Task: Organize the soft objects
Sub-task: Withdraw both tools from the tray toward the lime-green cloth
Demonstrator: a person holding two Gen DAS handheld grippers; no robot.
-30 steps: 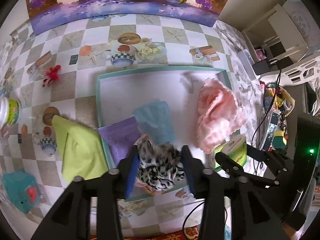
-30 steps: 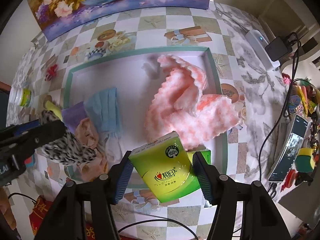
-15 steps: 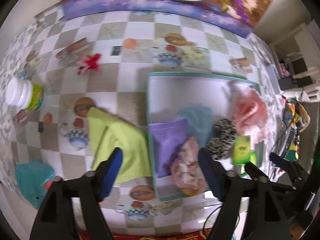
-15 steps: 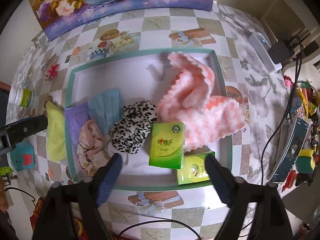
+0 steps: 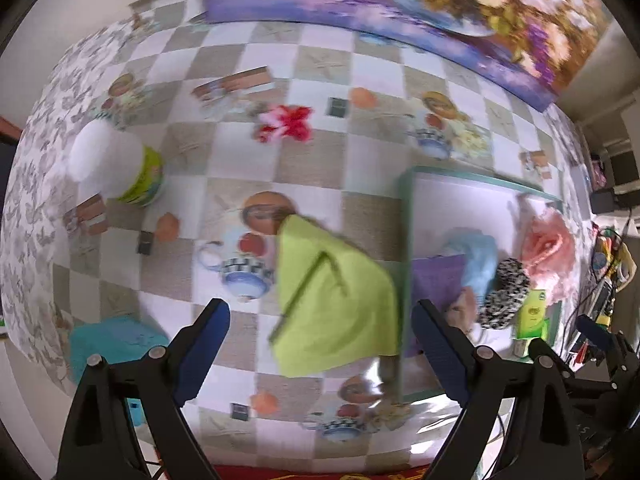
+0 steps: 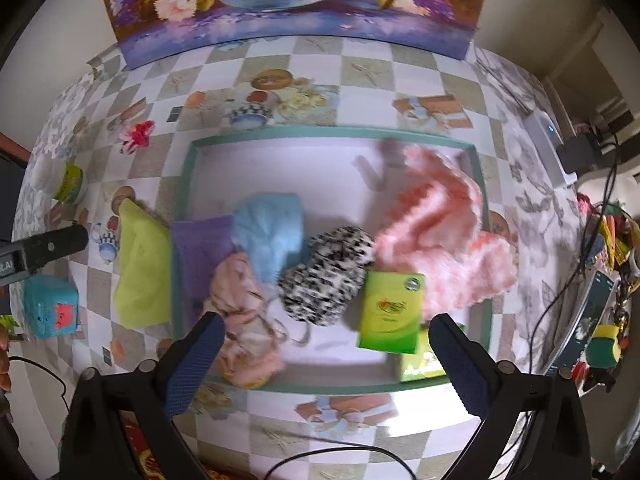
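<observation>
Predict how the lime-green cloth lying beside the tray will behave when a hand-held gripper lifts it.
The lime-green cloth lies flat and folded, so it will probably droop and unfold. It looks thin, so likely light. One edge meets the tray rim and may drag there.

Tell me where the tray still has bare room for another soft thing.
The tray is bare along its far half, between the far rim, the blue cloth and the pink fluffy cloth. The near half is crowded: purple cloth, leopard-print piece, green tissue pack.
</observation>
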